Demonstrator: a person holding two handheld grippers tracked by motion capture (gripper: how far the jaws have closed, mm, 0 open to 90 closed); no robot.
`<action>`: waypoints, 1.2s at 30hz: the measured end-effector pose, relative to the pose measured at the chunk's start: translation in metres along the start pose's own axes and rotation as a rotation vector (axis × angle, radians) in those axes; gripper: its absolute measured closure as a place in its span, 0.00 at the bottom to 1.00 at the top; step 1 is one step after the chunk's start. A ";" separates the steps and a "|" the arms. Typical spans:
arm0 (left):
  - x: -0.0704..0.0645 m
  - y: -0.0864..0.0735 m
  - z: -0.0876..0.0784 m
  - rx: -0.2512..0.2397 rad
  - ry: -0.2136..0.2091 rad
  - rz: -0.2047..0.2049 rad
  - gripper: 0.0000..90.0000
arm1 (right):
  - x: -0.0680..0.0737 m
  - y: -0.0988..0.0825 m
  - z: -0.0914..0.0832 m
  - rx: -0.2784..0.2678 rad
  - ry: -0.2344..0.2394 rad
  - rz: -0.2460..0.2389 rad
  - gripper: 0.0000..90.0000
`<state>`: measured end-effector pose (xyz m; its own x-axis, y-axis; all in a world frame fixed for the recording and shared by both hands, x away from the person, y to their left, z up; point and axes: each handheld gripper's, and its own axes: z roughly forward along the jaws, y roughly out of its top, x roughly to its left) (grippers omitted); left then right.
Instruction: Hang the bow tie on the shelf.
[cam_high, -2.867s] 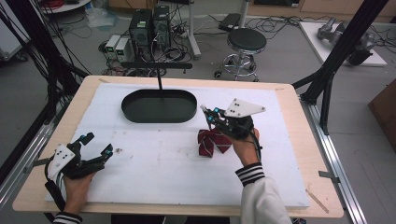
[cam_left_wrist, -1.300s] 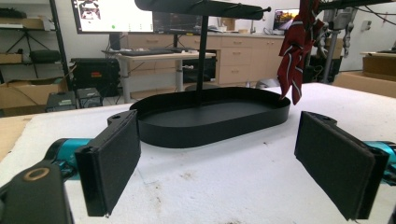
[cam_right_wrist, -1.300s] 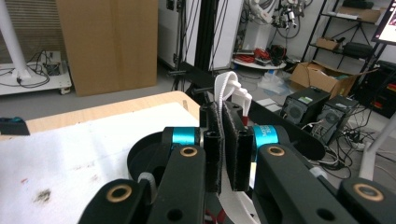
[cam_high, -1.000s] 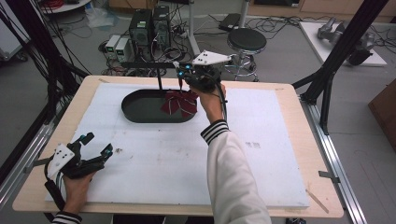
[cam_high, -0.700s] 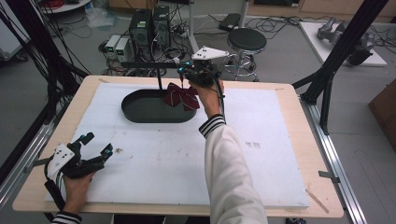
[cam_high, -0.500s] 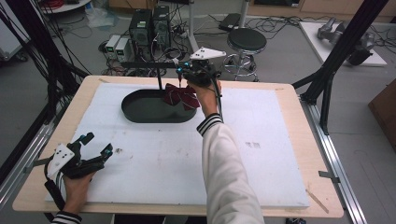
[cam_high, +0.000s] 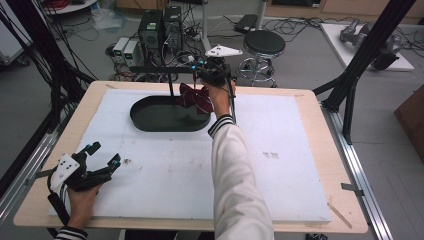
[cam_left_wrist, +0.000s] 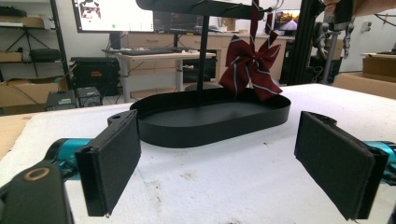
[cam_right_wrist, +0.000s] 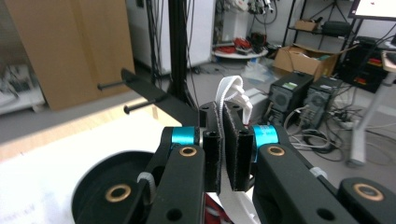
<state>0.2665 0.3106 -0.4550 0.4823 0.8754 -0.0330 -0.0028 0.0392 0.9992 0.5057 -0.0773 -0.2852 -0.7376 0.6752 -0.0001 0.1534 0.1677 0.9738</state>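
From the high view, the right gripper (cam_high: 200, 77) is held out over the far end of the black oval tray (cam_high: 150, 120), close beside the black stand (cam_high: 170, 82) that rises from it. A dark red striped bow tie (cam_high: 196, 98) hangs beneath this gripper, above the tray's right end. The left gripper (cam_high: 104, 155) rests near the table's (cam_high: 300, 150) near left corner, well apart from the tray, its jaws spread wide with nothing between them.

In the left gripper view, the two black pads (cam_left_wrist: 112, 163) stand far apart and empty (the white table surface shows between them). Beyond them sits the tray (cam_left_wrist: 210, 126), and the bow tie (cam_left_wrist: 250, 70) dangles over its right part by a striped strap.

In the right gripper view, the jaws are closed tight on the bow tie's white elastic band (cam_right_wrist: 231, 95), which sticks up above the pads (cam_right_wrist: 212, 149). The stand's crossbar with its pegs (cam_right_wrist: 140, 93) lies just behind.
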 end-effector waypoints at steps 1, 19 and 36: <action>0.000 0.000 0.000 0.001 0.000 0.000 0.17 | 0.001 0.000 0.000 -0.014 0.002 0.002 0.96; 0.000 0.000 0.000 -0.001 -0.001 0.008 0.17 | -0.013 -0.007 -0.002 0.099 -0.103 -0.001 0.67; -0.002 0.000 0.000 -0.002 0.015 0.011 0.17 | -0.017 0.005 -0.058 0.019 -0.138 0.039 0.12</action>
<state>0.2656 0.3091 -0.4552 0.4691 0.8828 -0.0220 -0.0097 0.0301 0.9995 0.4801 -0.1297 -0.2675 -0.6340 0.7733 0.0048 0.1935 0.1526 0.9692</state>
